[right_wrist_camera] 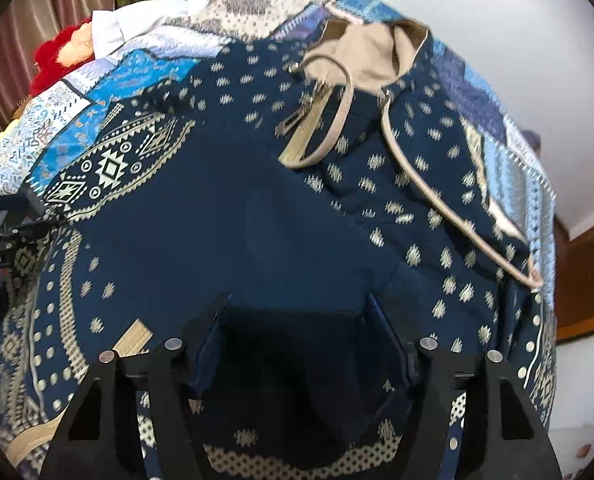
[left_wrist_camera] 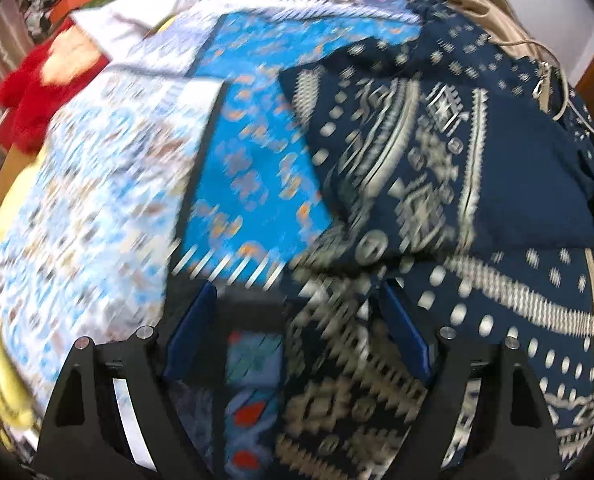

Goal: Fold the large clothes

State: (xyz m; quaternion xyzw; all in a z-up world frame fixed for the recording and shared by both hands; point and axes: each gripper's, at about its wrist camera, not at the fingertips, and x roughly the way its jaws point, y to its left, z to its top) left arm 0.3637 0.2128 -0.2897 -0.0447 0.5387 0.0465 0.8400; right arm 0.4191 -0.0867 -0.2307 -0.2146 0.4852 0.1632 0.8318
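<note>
Navy patterned garment (right_wrist_camera: pixel 225 216) lies spread over the patchwork bedspread (left_wrist_camera: pixel 97 184), directly beneath both downward-pointing grippers: left gripper (left_wrist_camera: pixel 293 332) spread wide and empty, right gripper (right_wrist_camera: pixel 297 340) half-closed around a dark fold, probably not yet clamping it.

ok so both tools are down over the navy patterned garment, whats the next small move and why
Probably finish closing the right tool on the navy patterned garment. Dark cloth already lies between its fingers, though a firm pinch isn't clear. The left tool hangs open over the same garment's edge beside the blue patchwork bedspread, so it could pinch there next.
</note>
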